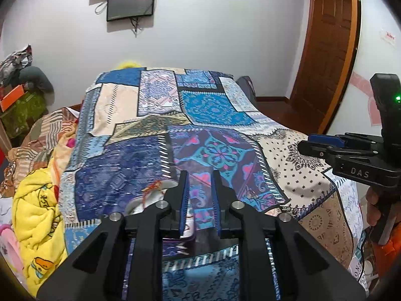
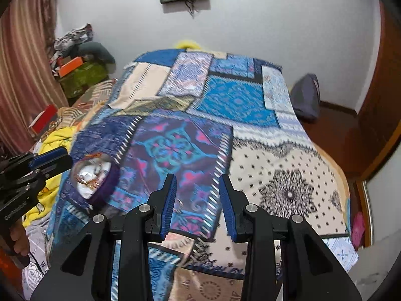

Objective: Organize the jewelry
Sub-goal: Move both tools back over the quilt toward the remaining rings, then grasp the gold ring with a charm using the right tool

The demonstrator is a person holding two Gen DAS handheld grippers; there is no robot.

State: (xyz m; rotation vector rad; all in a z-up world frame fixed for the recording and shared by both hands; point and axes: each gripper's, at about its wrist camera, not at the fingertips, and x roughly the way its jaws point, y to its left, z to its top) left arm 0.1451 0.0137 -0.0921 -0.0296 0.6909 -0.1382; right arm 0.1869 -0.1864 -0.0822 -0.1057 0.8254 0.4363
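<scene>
A round purple jewelry box point(image 2: 96, 179) with a white lining lies open on the patchwork bedspread point(image 2: 275, 165), with gold and orange jewelry point(image 2: 86, 178) inside. In the left wrist view the box point(image 1: 150, 195) sits just left of my left gripper point(image 1: 199, 188), partly hidden by its left finger; an orange piece point(image 1: 153, 185) lies on the rim. A small silver piece point(image 2: 178, 207) lies on the spread next to my right gripper point(image 2: 198, 195). Both grippers are open and empty, hovering over the bed.
A yellow blanket point(image 1: 37, 215) and piled bedding lie at the bed's left edge. Boxes and clothes point(image 1: 20, 92) are stacked at the far left. A wooden door point(image 1: 325, 50) stands at the right, a dark cushion point(image 2: 305, 95) beside the bed.
</scene>
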